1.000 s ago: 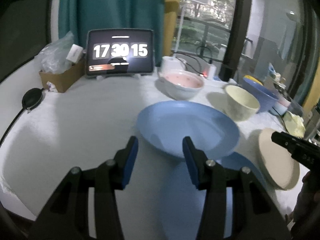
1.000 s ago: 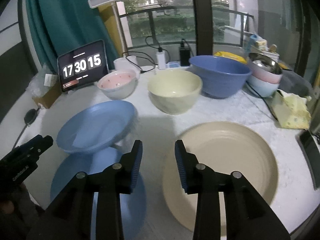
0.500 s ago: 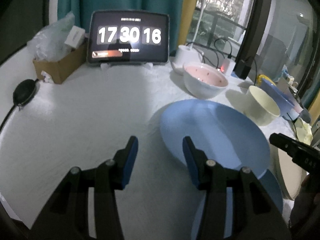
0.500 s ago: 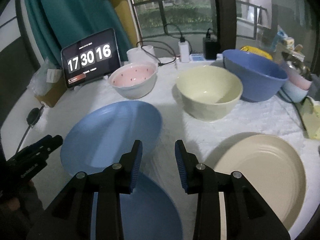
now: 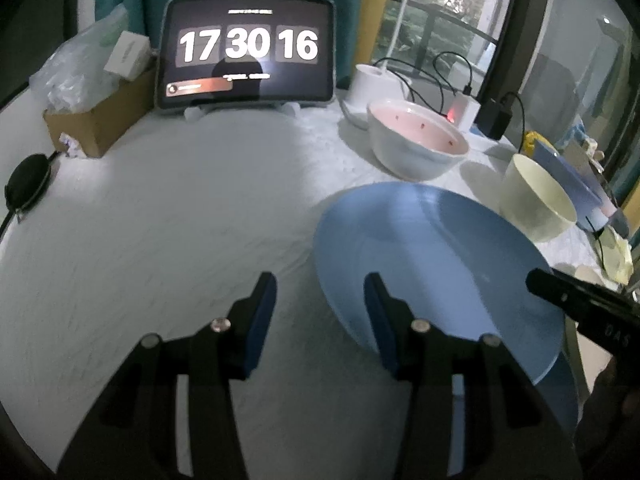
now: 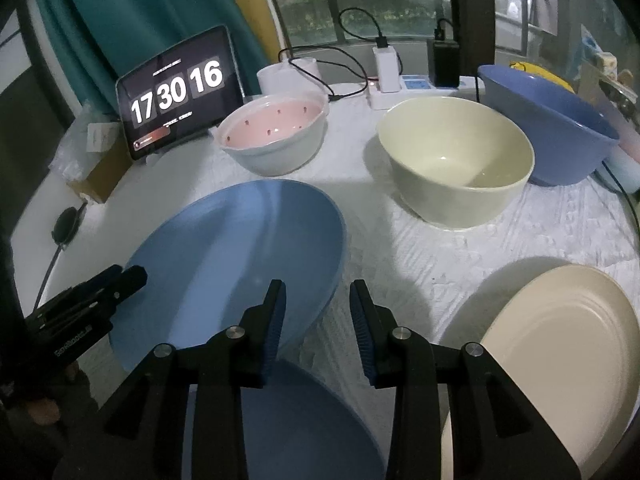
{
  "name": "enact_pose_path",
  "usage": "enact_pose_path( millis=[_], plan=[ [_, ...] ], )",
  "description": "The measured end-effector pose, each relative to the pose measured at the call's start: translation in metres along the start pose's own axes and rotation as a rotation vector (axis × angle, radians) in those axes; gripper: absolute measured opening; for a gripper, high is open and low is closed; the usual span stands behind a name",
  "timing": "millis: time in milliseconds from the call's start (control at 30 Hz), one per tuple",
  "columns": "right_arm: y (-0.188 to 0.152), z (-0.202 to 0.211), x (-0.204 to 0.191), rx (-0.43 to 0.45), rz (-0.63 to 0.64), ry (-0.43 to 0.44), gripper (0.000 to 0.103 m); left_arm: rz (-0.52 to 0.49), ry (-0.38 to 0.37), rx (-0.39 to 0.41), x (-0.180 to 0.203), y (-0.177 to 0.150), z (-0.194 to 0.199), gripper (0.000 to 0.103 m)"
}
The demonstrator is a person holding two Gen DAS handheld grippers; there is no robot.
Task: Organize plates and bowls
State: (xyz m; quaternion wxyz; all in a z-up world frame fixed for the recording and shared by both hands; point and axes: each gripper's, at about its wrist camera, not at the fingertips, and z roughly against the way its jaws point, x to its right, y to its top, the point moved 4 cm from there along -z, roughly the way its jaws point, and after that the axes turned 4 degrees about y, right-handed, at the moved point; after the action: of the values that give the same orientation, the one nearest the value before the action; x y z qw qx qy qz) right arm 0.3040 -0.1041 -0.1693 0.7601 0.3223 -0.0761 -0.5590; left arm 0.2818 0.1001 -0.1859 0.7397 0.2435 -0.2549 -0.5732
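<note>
A blue plate (image 5: 432, 264) (image 6: 236, 256) is held tilted above a second blue plate (image 6: 288, 420) (image 5: 560, 392) that lies on the table. My right gripper (image 6: 318, 312) has its left finger over the upper plate's rim and looks shut on that rim. My left gripper (image 5: 320, 304) is open and empty, just left of the held plate. A cream plate (image 6: 560, 360) lies at the right. A pink bowl (image 6: 276, 136) (image 5: 416, 144), a cream bowl (image 6: 456, 160) (image 5: 536, 196) and a blue bowl (image 6: 548, 124) stand behind.
A tablet clock (image 5: 248, 52) (image 6: 180, 88) stands at the back. A cardboard box (image 5: 96, 120) with plastic bags sits at the back left. A black round object (image 5: 26, 182) with a cable lies at the left edge. Chargers and cables (image 6: 384, 64) are behind the bowls.
The upper blue plate has moved right and tilted more, away from my left gripper. My left gripper has swung left toward the tablet. My right gripper has moved left onto the plate's rim.
</note>
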Motion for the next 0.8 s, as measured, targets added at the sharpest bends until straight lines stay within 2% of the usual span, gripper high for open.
enact_pose_path(
  millis=[100, 367, 800],
  plan=[
    [-0.002, 0.002, -0.004, 0.000, 0.017, -0.002, 0.031, -0.026, -0.026, -0.003, 0.008, -0.003, 0.002, 0.034],
    [-0.006, 0.014, -0.004, 0.020, 0.028, -0.035, 0.024, -0.056, -0.016, 0.022, 0.016, -0.009, 0.018, 0.032],
    [-0.016, 0.054, 0.004, 0.092, 0.019, -0.047, 0.023, -0.101, -0.025, 0.081, 0.039, -0.015, 0.057, 0.032]
  ],
)
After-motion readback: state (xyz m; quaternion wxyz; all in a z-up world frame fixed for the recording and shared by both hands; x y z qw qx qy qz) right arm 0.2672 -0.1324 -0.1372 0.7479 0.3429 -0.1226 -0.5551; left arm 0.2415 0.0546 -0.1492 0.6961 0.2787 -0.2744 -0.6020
